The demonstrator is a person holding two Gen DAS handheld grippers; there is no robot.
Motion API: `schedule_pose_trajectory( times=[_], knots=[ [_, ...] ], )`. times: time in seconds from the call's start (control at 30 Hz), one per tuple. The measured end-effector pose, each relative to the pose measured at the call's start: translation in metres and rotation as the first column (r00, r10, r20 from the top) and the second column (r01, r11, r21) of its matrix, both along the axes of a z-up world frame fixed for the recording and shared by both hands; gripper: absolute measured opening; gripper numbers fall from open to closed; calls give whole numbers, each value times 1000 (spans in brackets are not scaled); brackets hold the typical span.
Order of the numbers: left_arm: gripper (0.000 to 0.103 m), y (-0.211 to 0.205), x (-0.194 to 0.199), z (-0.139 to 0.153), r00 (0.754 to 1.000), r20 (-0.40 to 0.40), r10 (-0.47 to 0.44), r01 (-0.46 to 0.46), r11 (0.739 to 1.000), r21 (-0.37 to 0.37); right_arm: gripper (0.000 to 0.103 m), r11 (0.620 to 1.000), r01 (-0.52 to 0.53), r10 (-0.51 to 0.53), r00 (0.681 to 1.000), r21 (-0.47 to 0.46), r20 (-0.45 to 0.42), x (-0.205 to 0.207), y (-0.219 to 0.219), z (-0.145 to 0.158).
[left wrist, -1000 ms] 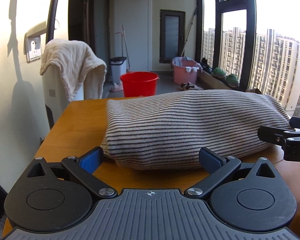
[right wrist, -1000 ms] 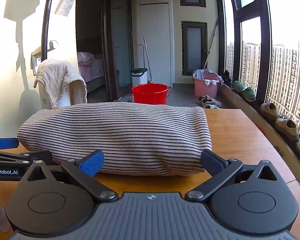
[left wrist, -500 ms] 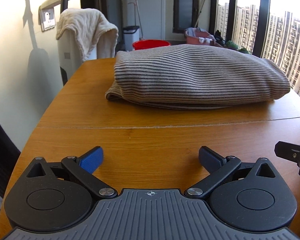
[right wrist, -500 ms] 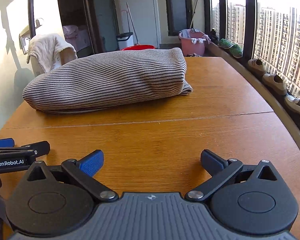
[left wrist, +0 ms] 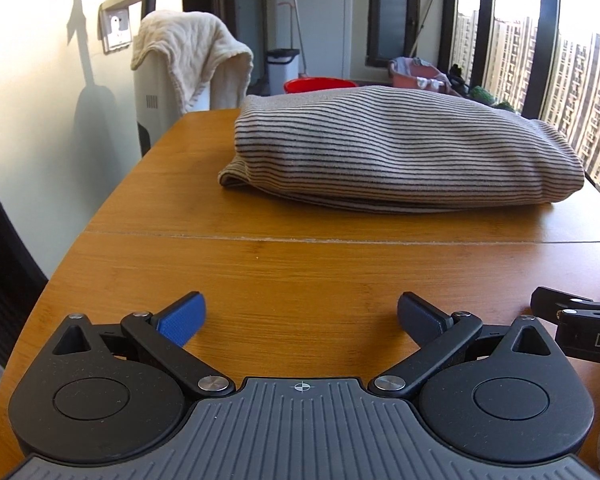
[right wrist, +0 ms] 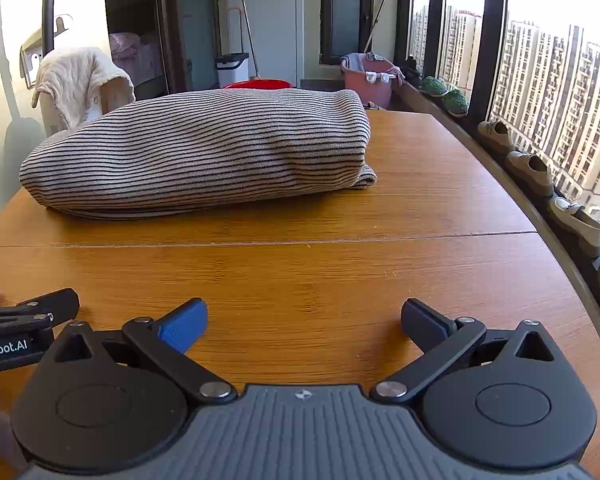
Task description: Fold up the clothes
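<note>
My left gripper [left wrist: 300, 316] is spread wide, holding nothing, low over the wooden table [left wrist: 300, 272]. My right gripper [right wrist: 304, 318] is likewise wide apart and empty. The folded striped garment [left wrist: 400, 148] lies on the table's far half, well apart from both.

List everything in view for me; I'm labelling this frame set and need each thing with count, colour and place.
Striped garment: 1, beige with dark stripes, folded on the table's far half.
Table: 1, orange-brown wood.
Towel: 1, cream, draped over a white appliance beyond the table.
Bucket: 1, red, floor behind garment.
Basin: 1, pink, by the window.
Shoes: several, tan, on the sill.
Left gripper: 1, black with blue pads, open, empty.
Right gripper: same, open, empty.
</note>
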State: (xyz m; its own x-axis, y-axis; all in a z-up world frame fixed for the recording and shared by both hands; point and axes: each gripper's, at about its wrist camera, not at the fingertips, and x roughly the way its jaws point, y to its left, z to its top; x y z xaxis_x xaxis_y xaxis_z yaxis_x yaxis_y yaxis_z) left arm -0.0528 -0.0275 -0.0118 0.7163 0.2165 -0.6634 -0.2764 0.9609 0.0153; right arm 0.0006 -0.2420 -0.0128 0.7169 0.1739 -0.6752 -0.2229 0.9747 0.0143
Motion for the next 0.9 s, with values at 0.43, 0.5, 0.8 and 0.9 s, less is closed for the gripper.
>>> schedule_pose_trajectory(
  times=[0.43,0.5,0.8,0.9],
  knots=[
    [103,0,0,0,1000,4,-9,9,1000,-2,103,1000,-21,21,1000,6,2,0,1,-1],
    [103,-1,0,1,1000,5,-9,9,1000,-2,103,1000,-21,21,1000,5,2,0,2,-1],
    [103,-1,-1,-1,1000,5,-10,10,1000,0,103,1000,-20,20,1000,6,2,0,2,-2],
    [103,-1,-1,-1,1000,5,-11,11,1000,-1,103,1000,-20,20,1000,6,2,0,2,-2]
  ],
)
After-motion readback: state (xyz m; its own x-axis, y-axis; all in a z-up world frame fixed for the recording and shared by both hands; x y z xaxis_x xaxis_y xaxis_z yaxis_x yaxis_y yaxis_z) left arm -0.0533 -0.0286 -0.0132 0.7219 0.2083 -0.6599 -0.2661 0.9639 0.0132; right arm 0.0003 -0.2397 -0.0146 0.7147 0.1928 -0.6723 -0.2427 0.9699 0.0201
